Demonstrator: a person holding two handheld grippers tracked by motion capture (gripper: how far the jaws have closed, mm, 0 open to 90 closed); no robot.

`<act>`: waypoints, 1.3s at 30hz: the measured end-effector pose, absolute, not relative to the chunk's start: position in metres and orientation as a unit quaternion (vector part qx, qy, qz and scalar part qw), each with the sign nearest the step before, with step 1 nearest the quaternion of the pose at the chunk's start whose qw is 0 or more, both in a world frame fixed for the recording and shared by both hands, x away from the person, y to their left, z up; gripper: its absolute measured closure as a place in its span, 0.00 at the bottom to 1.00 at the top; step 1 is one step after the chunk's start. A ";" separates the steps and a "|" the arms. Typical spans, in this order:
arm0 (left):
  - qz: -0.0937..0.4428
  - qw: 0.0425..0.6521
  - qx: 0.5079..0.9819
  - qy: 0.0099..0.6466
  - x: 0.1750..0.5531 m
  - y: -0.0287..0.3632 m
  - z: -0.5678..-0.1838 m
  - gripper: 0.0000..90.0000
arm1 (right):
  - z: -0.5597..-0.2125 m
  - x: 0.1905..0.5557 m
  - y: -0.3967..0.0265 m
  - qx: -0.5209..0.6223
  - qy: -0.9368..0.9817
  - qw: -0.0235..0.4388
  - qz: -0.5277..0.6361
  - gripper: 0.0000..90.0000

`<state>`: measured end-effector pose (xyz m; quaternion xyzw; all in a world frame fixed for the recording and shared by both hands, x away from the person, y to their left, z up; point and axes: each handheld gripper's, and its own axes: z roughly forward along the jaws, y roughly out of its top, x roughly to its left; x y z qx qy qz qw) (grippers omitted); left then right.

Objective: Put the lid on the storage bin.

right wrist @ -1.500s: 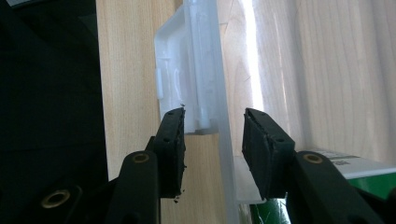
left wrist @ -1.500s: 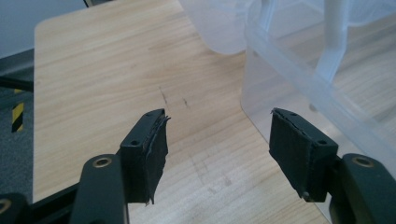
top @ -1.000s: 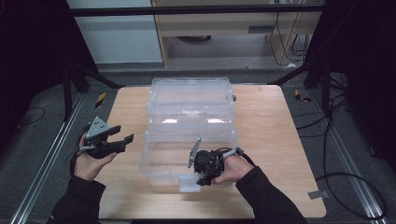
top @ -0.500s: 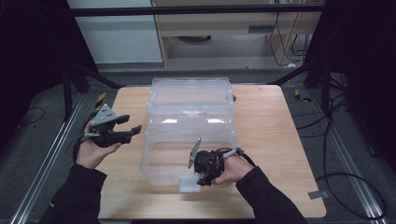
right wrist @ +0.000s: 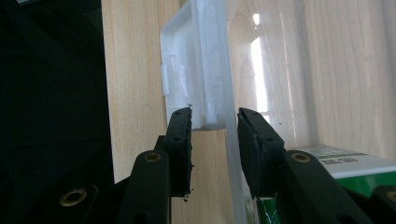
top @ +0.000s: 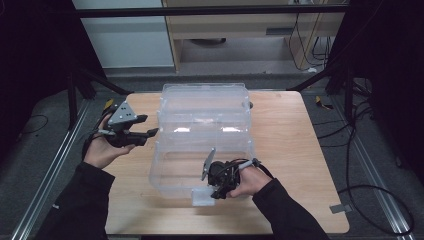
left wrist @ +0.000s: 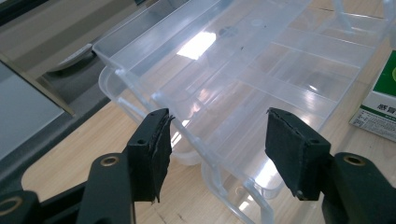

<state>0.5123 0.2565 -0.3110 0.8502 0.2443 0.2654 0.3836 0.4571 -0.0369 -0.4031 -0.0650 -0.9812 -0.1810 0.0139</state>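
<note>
Clear plastic box (top: pixel 202 145) is getting opened, I reckon: right gripper (top: pixel 216 188) pinches its front latch (right wrist: pixel 196 70), left gripper (top: pixel 145 134) spread empty, jaws just narrowing. Next: lift lid.

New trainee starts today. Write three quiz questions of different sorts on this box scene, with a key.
1. True or false: the left gripper holds the clear box.
2. Where is the right gripper placed? A) at the box's near wall by the white latch B) on the bare table C) at the box's far edge
3. Fill in: inside the box, the right gripper view shows a green and white ____.

Key: 1 false; its jaws stand open, apart from the box. 2 A. 3 carton.
</note>
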 end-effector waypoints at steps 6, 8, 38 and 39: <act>0.274 0.367 0.862 0.219 0.516 0.245 -0.303 0.47 | -0.403 0.457 -0.037 -0.063 -0.981 0.013 -0.181 0.74; 0.275 0.361 0.865 0.213 0.518 0.242 -0.302 0.47 | -0.403 0.457 -0.037 -0.063 -0.981 0.012 -0.181 0.74; 0.304 0.247 0.916 0.090 0.535 0.182 -0.292 0.50 | -0.403 0.456 -0.037 -0.061 -0.981 0.011 -0.181 0.74; 0.305 0.245 0.916 0.087 0.536 0.180 -0.292 0.50 | -0.403 0.455 -0.037 -0.062 -0.981 0.011 -0.181 0.74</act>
